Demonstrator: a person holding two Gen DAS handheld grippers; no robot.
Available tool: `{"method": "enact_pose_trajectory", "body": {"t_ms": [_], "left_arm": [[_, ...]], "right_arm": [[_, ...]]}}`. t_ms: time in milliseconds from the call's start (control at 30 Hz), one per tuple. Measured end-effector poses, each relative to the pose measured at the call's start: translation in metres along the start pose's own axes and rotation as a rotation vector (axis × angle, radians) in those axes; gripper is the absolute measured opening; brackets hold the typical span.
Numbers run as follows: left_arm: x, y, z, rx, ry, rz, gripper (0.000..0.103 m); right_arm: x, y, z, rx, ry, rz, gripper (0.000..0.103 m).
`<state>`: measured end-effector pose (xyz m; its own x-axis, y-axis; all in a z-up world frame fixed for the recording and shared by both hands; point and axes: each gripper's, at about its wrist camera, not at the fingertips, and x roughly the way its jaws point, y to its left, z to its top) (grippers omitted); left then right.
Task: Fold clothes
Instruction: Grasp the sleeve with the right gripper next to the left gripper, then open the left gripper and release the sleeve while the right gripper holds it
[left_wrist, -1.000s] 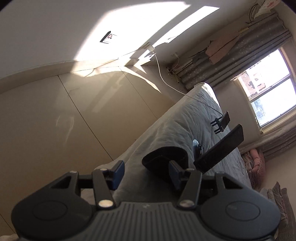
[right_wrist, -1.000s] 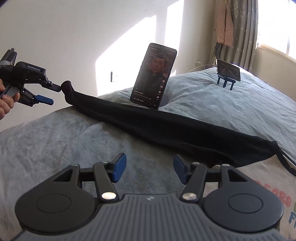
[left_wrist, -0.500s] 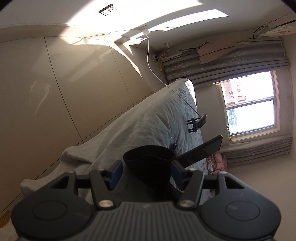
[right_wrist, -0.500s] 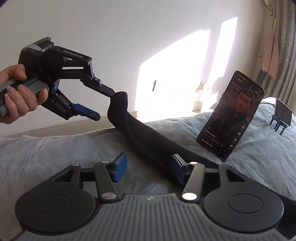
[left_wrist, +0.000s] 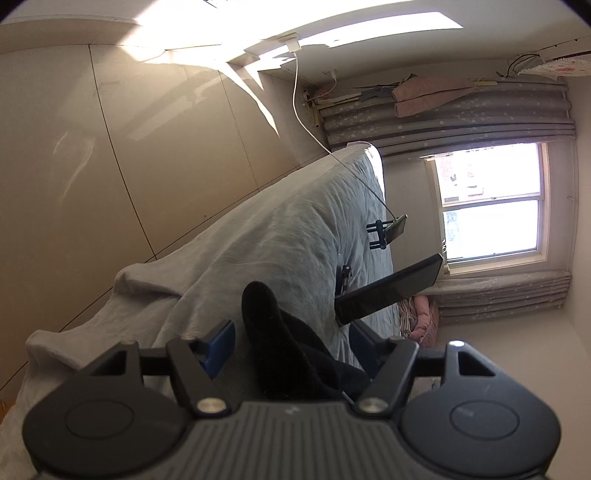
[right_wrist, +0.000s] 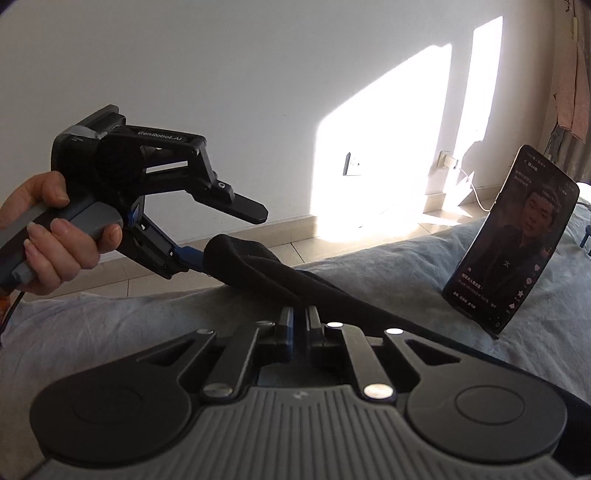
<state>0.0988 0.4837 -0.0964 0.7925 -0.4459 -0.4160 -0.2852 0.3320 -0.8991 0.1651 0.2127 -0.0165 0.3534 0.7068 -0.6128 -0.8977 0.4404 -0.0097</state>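
The black garment (right_wrist: 280, 280) lies as a long dark band across the grey bedcover (right_wrist: 110, 325), running from a rounded end at the left, lifted off the cover, toward the near right behind the right gripper's body. It looks light, soft and limp, likely a knit that will sag and drag rather than hold a crease; the best holds are probably its ends or a doubled edge, pinched through all layers.

The right gripper (right_wrist: 300, 317) has its jaws drawn together just at the band's near edge. Whether cloth is pinched between them is hard to tell, since the fabric there is black on black.

The left gripper (right_wrist: 221, 236), held in the person's hand (right_wrist: 55, 236), has its jaws apart and opening. The garment's rounded end rests on the lower finger, the upper one clear above it; the left wrist view shows the cloth (left_wrist: 280, 339) lying loose between the blue pads (left_wrist: 221, 343).

A phone (right_wrist: 513, 240) stands propped upright on the cover to the right, close beside the band's far edge; a swept fold could knock it. A second small stand (left_wrist: 386, 230) sits farther off toward the window (left_wrist: 491, 206).
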Motion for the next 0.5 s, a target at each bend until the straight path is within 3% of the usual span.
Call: {"method": "enact_pose_trajectory", "body": {"t_ms": [100, 167, 233, 300, 367, 400, 433, 500], "left_arm": [[0.006, 0.0, -0.007, 0.032, -0.004, 0.038, 0.055], [0.006, -0.001, -0.01, 0.061, -0.026, 0.078, 0.034], [0.007, -0.001, -0.011, 0.081, -0.046, 0.114, 0.024], [0.009, -0.003, -0.009, 0.089, -0.059, 0.136, 0.023], [0.011, -0.009, -0.008, 0.124, -0.077, 0.165, 0.004], [0.01, -0.014, -0.009, 0.155, -0.094, 0.172, 0.004], [0.008, -0.019, -0.01, 0.19, -0.116, 0.177, 0.004], [-0.004, -0.035, -0.014, 0.285, -0.207, 0.166, 0.004]], "right_arm": [[0.005, 0.007, -0.007, -0.01, 0.047, 0.031, 0.008], [0.009, 0.012, -0.012, -0.025, 0.06, 0.03, 0.009], [0.009, 0.012, -0.014, -0.016, 0.051, 0.032, 0.011], [0.007, 0.009, -0.014, 0.019, 0.043, 0.05, 0.017], [0.001, 0.007, -0.015, 0.044, 0.032, 0.057, 0.018], [-0.002, 0.005, -0.015, 0.055, 0.027, 0.06, 0.024], [-0.008, 0.004, -0.016, 0.065, 0.017, 0.06, 0.036], [-0.024, -0.003, -0.019, 0.075, -0.023, 0.045, 0.052]]}}
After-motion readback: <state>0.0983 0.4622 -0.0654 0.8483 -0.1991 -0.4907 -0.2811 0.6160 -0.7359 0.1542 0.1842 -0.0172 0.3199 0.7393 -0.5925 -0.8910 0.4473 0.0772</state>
